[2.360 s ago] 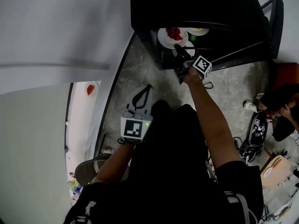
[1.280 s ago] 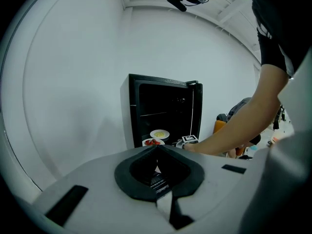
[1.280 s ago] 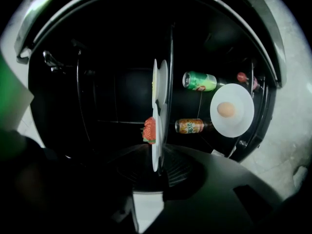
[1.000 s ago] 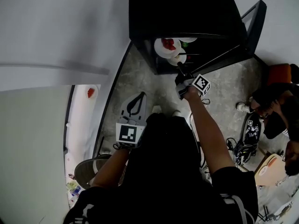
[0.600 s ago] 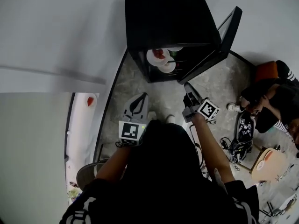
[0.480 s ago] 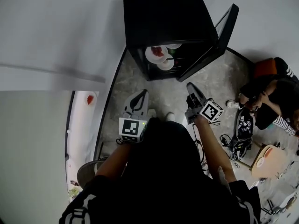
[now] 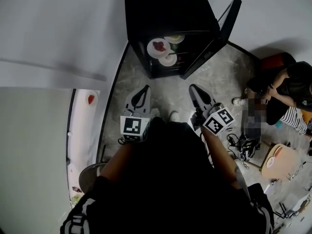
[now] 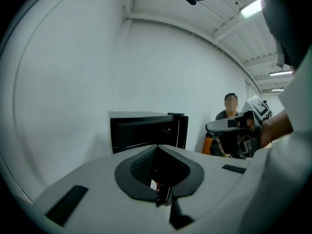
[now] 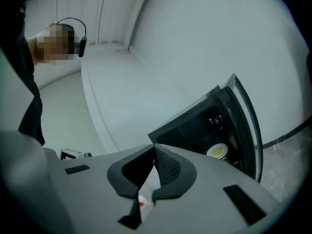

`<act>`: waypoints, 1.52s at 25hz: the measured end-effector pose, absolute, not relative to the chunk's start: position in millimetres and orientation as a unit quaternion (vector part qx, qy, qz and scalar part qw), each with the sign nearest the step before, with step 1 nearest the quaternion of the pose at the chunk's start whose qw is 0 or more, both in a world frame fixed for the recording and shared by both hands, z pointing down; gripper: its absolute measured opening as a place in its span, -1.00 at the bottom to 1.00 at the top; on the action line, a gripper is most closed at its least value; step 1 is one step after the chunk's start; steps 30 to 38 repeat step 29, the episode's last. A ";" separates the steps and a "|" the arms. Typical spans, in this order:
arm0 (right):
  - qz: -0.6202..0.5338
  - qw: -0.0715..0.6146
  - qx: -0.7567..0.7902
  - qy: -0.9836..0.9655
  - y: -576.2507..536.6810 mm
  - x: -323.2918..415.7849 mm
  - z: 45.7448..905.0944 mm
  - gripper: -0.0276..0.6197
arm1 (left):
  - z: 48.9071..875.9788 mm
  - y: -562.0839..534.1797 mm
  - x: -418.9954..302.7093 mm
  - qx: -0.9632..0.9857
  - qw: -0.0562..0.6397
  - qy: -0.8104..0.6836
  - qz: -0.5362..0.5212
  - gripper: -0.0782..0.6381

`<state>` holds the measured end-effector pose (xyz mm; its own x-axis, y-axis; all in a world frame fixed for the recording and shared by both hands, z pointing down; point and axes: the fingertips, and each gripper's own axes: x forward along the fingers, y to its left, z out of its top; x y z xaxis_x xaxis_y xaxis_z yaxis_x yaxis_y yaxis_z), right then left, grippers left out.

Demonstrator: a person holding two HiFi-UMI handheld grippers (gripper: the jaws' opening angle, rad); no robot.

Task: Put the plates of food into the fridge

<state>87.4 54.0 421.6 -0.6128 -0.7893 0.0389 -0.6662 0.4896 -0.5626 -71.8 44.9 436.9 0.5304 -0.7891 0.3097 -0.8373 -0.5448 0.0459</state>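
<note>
The black fridge point(image 7: 165, 13) stands on the floor ahead with its door point(image 7: 219, 28) swung open to the right. On its shelves sit a plate with red food point(image 7: 159, 47), a plate with yellow food point(image 7: 174, 38) and a smaller plate point(image 7: 168, 60). Both grippers hang over the floor, short of the fridge. My left gripper point(image 7: 143, 89) is shut and empty, its tips meeting point(image 8: 157, 146) in front of the fridge point(image 8: 141, 133). My right gripper point(image 7: 193, 87) is shut with nothing in it point(image 9: 154, 145); beyond it are the fridge point(image 9: 195, 126) and the yellow-food plate point(image 9: 217, 151).
Another plate with red food point(image 7: 90, 99) lies on the white table point(image 7: 80, 130) at the left. A person point(image 7: 287, 89) sits on the floor at the right, with cables and gear point(image 7: 248, 143) nearby. A white wall runs behind the fridge.
My right gripper has come back out of the fridge and shut its jaws, leaving the plates on the shelves. The head view has backed away from the fridge. The left gripper has stayed shut.
</note>
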 end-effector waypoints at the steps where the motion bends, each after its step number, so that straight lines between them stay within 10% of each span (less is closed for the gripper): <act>1: -0.261 0.106 -0.426 0.860 55.5 85.6 419.7 -0.84 | 435.3 44.6 -71.6 0.870 0.093 -0.467 0.129 -0.73; 38: -0.171 0.061 -0.423 0.888 61.1 72.2 398.0 -0.84 | 432.1 38.2 -58.5 0.876 0.078 -0.459 0.122 -0.73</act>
